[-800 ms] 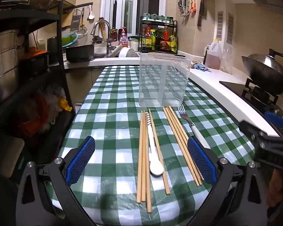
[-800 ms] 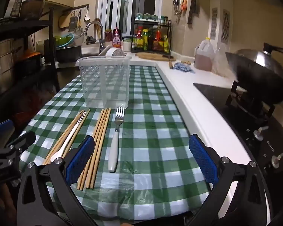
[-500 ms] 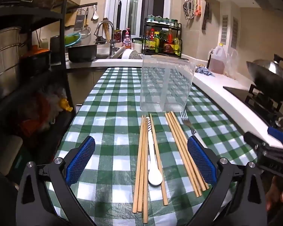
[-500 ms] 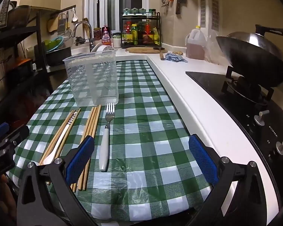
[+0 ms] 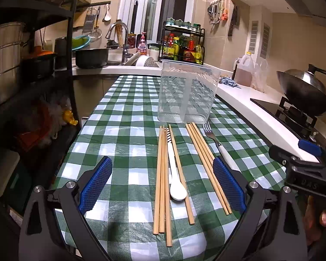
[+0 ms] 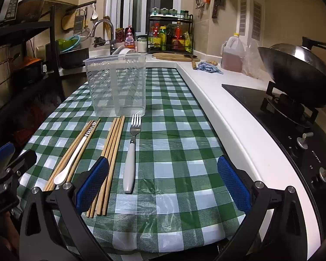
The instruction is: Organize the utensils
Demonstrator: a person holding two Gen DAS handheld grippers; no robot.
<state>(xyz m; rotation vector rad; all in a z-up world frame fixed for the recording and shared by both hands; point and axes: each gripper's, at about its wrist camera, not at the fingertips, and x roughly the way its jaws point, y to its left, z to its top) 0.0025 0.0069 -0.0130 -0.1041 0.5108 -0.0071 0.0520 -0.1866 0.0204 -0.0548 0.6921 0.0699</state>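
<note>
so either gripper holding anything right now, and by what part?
Nothing held. Left gripper and right gripper both open and empty; chopsticks, spoon and fork lie on the tablecloth.

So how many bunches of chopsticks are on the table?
2. One bunch lies around the white spoon. The other bunch lies between that spoon and the fork. None seem hidden.

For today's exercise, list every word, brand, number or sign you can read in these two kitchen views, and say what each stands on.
"FOTILE": sideways on the black stove's front panel, by the knobs.
"DAS": faint raised letters on the black body of the right gripper; reading uncertain.
Labels on the sauce bottles in the black wire rack and on the pink pump bottle: too small to read.
</note>
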